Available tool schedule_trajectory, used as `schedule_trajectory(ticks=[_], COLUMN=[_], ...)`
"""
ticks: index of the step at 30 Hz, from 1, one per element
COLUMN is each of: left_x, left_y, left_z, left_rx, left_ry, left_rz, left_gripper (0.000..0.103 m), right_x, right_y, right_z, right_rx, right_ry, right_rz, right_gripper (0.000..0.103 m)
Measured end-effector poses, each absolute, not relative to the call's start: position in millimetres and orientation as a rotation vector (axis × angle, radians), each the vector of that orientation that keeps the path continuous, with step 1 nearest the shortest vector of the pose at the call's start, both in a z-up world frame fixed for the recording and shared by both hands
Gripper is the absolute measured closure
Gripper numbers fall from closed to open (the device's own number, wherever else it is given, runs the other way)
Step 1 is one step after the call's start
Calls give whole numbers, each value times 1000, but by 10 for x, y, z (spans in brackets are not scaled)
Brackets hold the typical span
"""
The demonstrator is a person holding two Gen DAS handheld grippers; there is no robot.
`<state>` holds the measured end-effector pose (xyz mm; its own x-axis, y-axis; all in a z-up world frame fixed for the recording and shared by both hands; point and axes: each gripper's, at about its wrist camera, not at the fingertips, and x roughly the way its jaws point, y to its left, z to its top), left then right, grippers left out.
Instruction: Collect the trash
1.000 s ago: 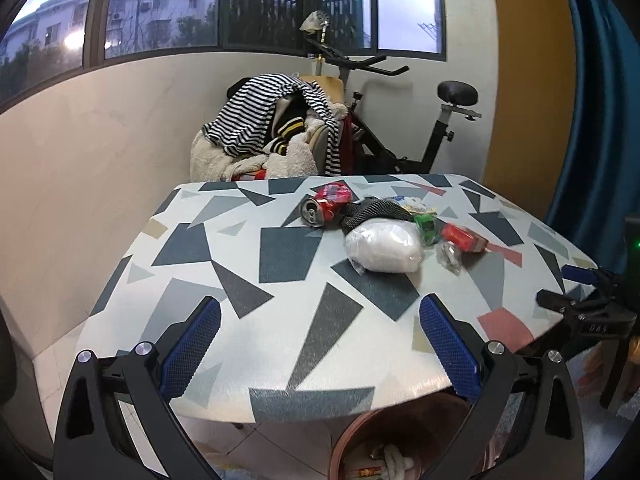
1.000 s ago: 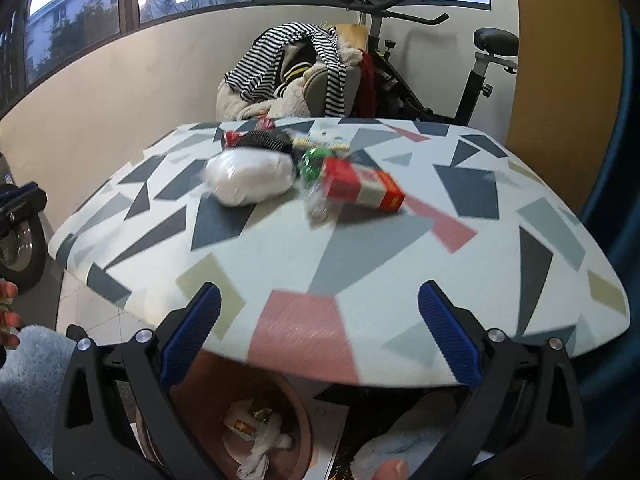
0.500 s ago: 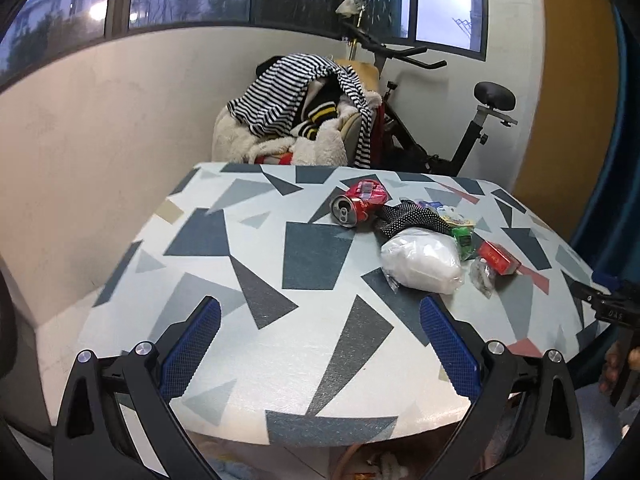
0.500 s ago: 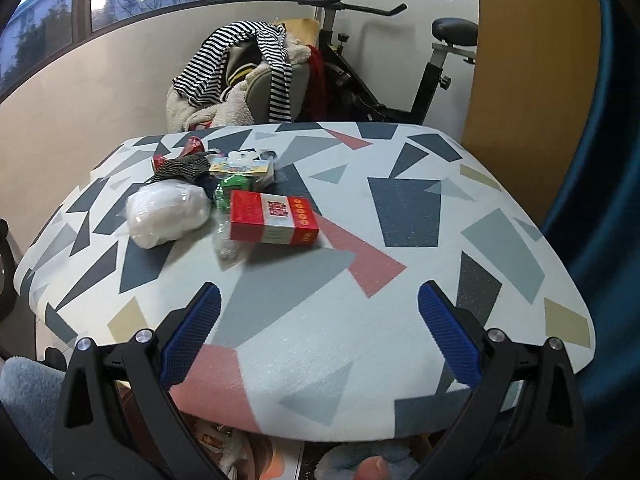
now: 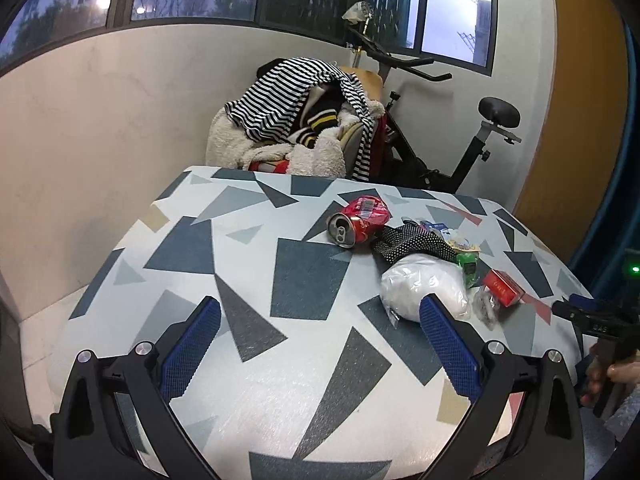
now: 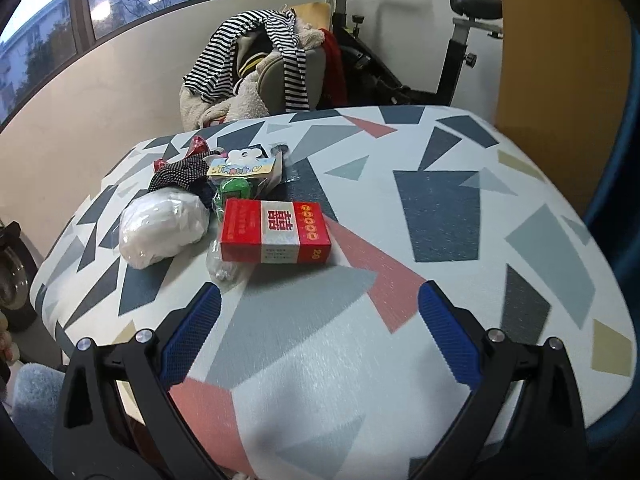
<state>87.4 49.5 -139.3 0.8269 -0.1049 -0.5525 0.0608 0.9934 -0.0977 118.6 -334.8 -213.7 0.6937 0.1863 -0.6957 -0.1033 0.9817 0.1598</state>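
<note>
Left gripper (image 5: 318, 332), seen from its own wrist camera, hangs over the near part of the patterned table (image 5: 248, 264) with its jaws spread wide and nothing between them; compared with a second ago it sits further in over the tabletop, and the bin that showed below the table edge then is out of sight. From here the trash lies ahead and to the right: a crushed red can (image 5: 356, 224), a dark dotted wrapper (image 5: 408, 242), a white plastic bag (image 5: 424, 290) just beyond the right finger, and a red box (image 5: 503, 288) past it. Right gripper (image 6: 319, 330), in its own view, is likewise spread and empty, and it has closed in on the pile over the last second, so the red box (image 6: 276, 236) now lies a little ahead of the left fingertip, with a crumpled clear wrapper (image 6: 222, 266) touching its near corner and the white plastic bag (image 6: 164, 228) beside it. Nothing is picked up yet; judging by the approach, the red box looks like the first item, and a short advance would bring it between the fingers.
</note>
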Motion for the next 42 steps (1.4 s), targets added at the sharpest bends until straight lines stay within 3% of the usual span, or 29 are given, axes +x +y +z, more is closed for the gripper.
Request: schedule_trajectory(ticks=[17,31,42], left_x=[1226,1347,1408], left_y=[272,93,10], left_z=[-1552,-1640,-1707], left_rx=[-142,-181,-209], left_ry=[677,719,745], left_rz=[-234,-310,-342], left_gripper=[6,6,7], right_x=[2097,2060,2168], right_y=[-2946,-3030,-3103], right_z=[-2364,-2419,-2478], right_rx=[172,217,263], right_ry=[911,811,870], right_rz=[276,235,301], right_gripper=[6,6,6])
